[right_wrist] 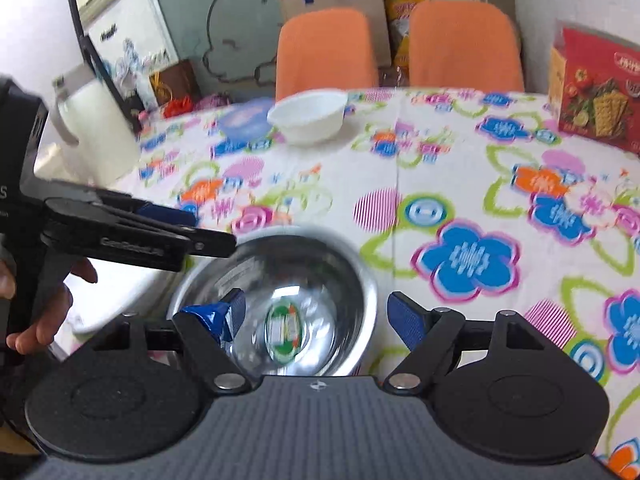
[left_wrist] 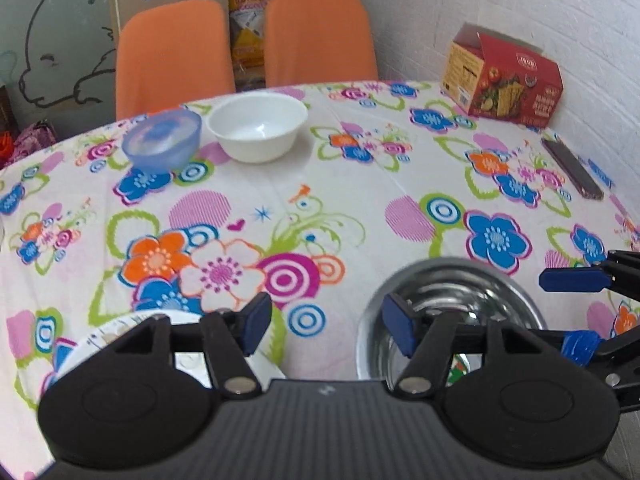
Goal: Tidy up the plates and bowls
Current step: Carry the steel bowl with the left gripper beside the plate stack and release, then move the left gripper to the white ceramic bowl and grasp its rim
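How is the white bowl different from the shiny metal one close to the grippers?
The white bowl is opaque and matte; the steel bowl is mirror-bright and reflects the room. The white bowl stands at the table's far side beside a blue translucent bowl; the steel bowl sits near, just ahead of both grippers. The steel bowl has a sticker inside; the white bowl looks bare. Both stand upright and empty on the flowered tablecloth.

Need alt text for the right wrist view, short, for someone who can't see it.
The right gripper hangs open over a steel bowl on a floral tablecloth. The left gripper reaches in from the left; a white bowl sits far back.
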A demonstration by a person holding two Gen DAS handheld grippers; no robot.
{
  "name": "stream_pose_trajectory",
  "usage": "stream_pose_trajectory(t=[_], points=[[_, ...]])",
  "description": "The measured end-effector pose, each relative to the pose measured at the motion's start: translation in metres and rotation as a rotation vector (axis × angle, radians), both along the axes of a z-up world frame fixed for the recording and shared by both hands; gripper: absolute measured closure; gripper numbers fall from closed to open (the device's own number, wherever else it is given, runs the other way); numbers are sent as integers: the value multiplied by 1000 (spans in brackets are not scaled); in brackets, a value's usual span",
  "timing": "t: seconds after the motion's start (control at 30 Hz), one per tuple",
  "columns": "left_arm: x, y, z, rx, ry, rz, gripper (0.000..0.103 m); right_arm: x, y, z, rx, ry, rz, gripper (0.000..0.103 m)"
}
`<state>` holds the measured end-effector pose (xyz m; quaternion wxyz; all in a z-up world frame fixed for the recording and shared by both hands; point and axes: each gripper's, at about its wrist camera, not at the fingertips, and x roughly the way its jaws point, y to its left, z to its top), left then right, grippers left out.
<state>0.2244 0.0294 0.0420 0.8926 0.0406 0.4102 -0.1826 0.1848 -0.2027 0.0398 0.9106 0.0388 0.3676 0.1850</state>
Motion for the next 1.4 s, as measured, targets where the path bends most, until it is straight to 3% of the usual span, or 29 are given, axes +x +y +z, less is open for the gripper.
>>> stream_pose_trajectory(t=[0.17, 0.37, 0.67, 0.77, 0.87, 0.97, 1.2, 1.4], points=[[35, 31, 32, -47, -39, 81, 36, 38, -2, 25, -13, -59, 0, 38], [106, 50, 53, -79, -16, 107, 35, 115, 13, 37, -50, -39, 22, 38], [197, 37, 14, -185, 170, 165, 36, 222, 38, 11, -97, 33, 35, 38], [220, 24, 19, -122, 120, 151, 36, 239, 41, -1, -84, 55, 30, 38], [246, 11, 24, -24, 66, 66, 35, 235, 45, -9, -101, 31, 75, 38], [275, 3, 19, 40, 64, 0, 35, 226, 53, -17, -122, -6, 124, 38], [308, -10, -11, 69, 112, -70, 35, 243, 75, -39, -207, -49, 180, 38], [310, -14, -27, 75, 134, -72, 35, 267, 90, -53, -187, -41, 201, 37]])
